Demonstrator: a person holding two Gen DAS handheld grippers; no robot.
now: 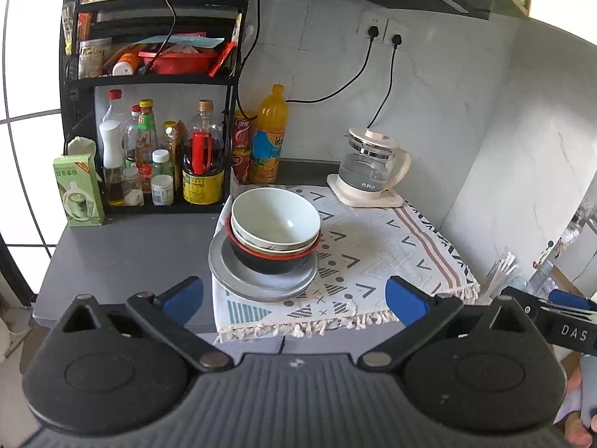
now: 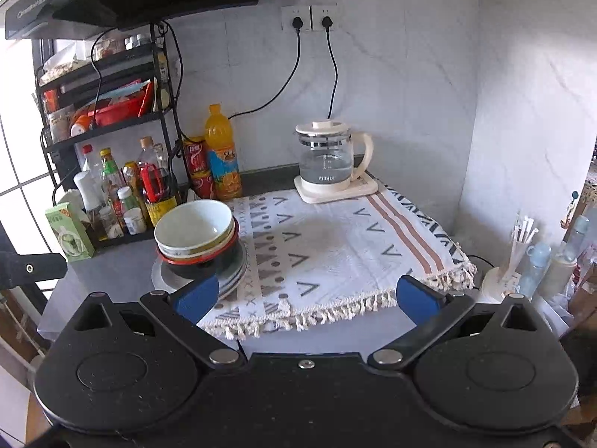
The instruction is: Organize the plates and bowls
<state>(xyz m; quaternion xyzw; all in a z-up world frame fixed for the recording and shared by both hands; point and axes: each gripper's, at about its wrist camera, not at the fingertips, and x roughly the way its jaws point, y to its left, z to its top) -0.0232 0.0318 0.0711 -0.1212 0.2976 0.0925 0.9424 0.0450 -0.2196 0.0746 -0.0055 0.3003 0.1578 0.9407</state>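
Observation:
A stack of bowls (image 1: 275, 231) (image 2: 196, 237), a white one on top, a red-rimmed black one at the bottom, stands on grey plates (image 1: 238, 276) (image 2: 233, 280) at the left end of a patterned cloth (image 1: 373, 254) (image 2: 335, 254). My left gripper (image 1: 294, 298) hangs open in front of the stack, nothing between its blue pads. My right gripper (image 2: 306, 296) is open too, empty, nearer the cloth's fringe; its left pad (image 2: 197, 298) overlaps the plates' edge in that view. Part of the right gripper (image 1: 559, 310) shows at the right edge of the left wrist view.
A glass kettle (image 1: 373, 164) (image 2: 330, 160) stands on its base at the back of the cloth. A black rack of sauce bottles (image 1: 160, 156) (image 2: 123, 186), an orange drink bottle (image 1: 270, 134) (image 2: 222, 153) and red cans line the back left. A green carton (image 1: 78, 190) stands on the grey counter.

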